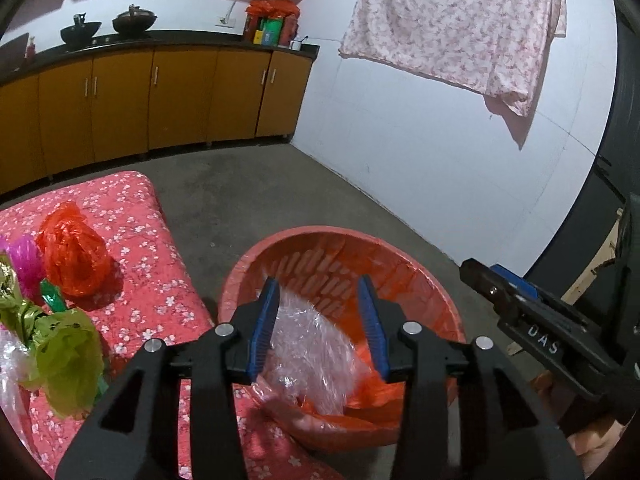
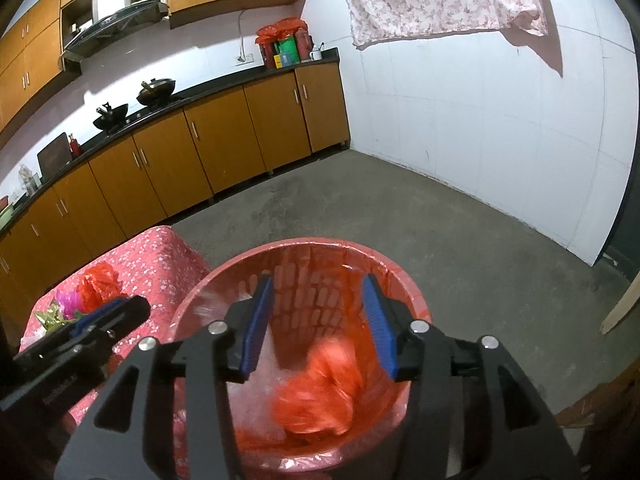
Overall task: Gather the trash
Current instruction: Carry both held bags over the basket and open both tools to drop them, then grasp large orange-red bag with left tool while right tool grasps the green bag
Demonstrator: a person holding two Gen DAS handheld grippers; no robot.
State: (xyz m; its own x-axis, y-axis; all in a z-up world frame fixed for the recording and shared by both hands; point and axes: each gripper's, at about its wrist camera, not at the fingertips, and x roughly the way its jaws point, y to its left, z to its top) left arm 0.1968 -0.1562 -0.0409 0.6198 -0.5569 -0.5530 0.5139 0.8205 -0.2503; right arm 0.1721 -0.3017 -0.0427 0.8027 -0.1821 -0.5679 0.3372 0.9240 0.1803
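"DAS" is printed on the right gripper. Both it and the left gripper have wide, empty jaws above the basket, where clear plastic and a red bag lie below them; bare floor lies beyond its rim.

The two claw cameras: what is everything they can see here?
Basket: one, red, lined with a red bag, on the floor beside the table.
Clear plastic wrap: one crumpled piece, inside the basket.
Red bag: one, blurred, in the basket.
Table: one, red flowered cloth.
Red plastic bag: one, on the table.
Pink wrapper: one, beside it.
Green-gold wrappers: a loose bunch, table's near end.
Woks: two, black, on the counter.
Flowered sheet: one, pink, hanging.
Left claw: open, over the basket.
Right claw: open, over the basket.
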